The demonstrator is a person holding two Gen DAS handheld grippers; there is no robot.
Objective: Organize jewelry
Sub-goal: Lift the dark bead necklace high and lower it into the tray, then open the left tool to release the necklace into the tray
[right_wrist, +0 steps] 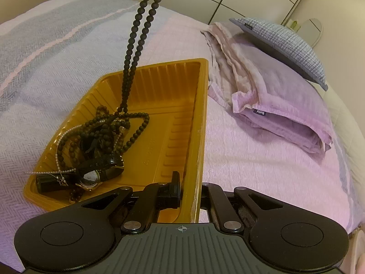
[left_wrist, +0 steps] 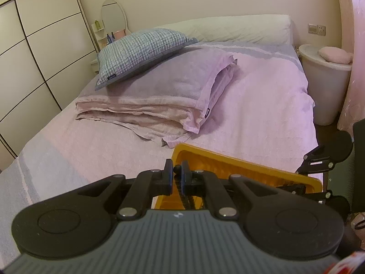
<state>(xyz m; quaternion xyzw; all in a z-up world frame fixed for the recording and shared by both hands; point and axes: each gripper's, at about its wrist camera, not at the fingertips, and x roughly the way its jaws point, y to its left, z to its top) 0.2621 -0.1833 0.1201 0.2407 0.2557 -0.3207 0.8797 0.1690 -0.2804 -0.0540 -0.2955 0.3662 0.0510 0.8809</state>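
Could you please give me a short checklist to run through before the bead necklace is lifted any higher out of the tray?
1. Left hand-held gripper shut on dark bead necklace: ok.
2. Right hand-held gripper clamping yellow tray wall: ok.
3. Necklace free of tray: not ok, lower loops lie inside.
4. Beads untangled from pearl strand and watch: cannot tell.
5. Tray resting on bed: ok.

Left tongs (left_wrist: 177, 171): grey ribbed housing, black linkage arms, silver rivets, round black discs each side. Right tongs (right_wrist: 190, 190): same build, small crosshair mark on the grey housing.
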